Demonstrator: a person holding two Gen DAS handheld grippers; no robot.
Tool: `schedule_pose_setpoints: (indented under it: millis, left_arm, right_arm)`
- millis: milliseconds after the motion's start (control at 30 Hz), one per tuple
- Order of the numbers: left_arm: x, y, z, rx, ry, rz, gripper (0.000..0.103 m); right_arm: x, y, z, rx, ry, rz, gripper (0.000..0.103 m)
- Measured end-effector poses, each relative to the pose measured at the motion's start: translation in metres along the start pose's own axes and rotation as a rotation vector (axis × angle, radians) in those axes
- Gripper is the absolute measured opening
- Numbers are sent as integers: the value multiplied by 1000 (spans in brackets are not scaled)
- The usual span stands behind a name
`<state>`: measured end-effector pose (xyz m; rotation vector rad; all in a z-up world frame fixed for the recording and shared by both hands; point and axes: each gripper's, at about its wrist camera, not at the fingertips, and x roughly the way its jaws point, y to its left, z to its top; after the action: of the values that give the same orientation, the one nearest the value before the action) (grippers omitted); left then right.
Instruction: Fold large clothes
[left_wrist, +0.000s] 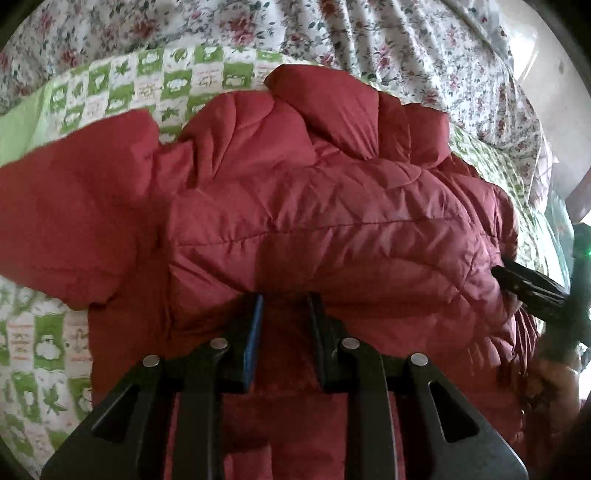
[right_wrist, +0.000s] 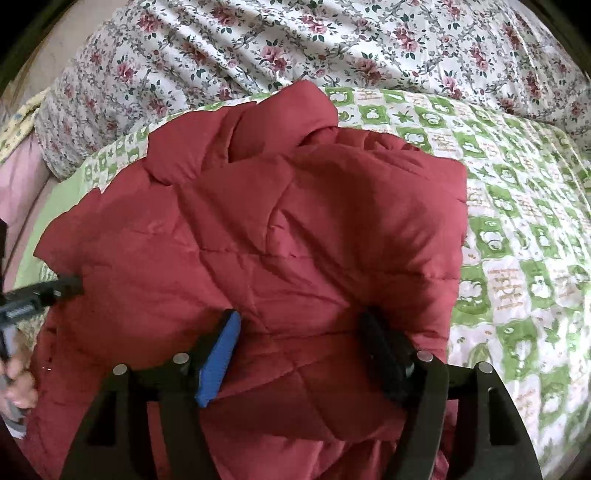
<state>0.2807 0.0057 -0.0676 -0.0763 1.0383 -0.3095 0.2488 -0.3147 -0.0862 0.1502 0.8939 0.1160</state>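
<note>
A red jacket (left_wrist: 314, 206) lies bunched on the bed's green quilt (right_wrist: 517, 240). Left tongs (left_wrist: 286, 306) stand narrow over it, right tongs (right_wrist: 303, 325) wide; whether either pinches fabric is hidden.

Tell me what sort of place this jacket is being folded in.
Most likely a bedroom, on a bed. The red puffer jacket lies on a green-and-white patterned quilt, with a rumpled floral duvet bunched behind it. No other furniture shows clearly.
</note>
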Motion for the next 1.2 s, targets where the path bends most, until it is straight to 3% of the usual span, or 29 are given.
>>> schedule_pose_setpoints:
  millis: [133, 333, 400, 600, 767, 933, 1100, 1200]
  left_arm:
    - [2, -1, -3, 8, 0, 4, 22]
    - [-2, 3, -7, 20, -2, 7, 22]
    - [0, 7, -7, 15, -1, -3, 22]
    - [8, 6, -10, 22, -6, 14, 22]
    - [6, 11, -9, -6, -9, -15, 22]
    - [-12, 22, -6, -64, -14, -78, 22]
    - [-37, 36, -8, -95, -54, -59, 32]
    - [-43, 52, -10, -131, -61, -50, 32]
  right_arm:
    - [-19, 19, 7, -43, -60, 18, 73]
    - [25, 14, 1, -48, 55, -46, 77]
    - [29, 6, -5, -37, 40, -28, 81]
    - [31, 9, -4, -45, 43, -50, 81]
    - [31, 8, -4, -40, 44, -45, 81]
    - [12, 10, -1, -24, 27, -21, 81]
    - [-18, 14, -3, -11, -16, 37, 81]
    - [-32, 20, -3, -16, -26, 70, 81]
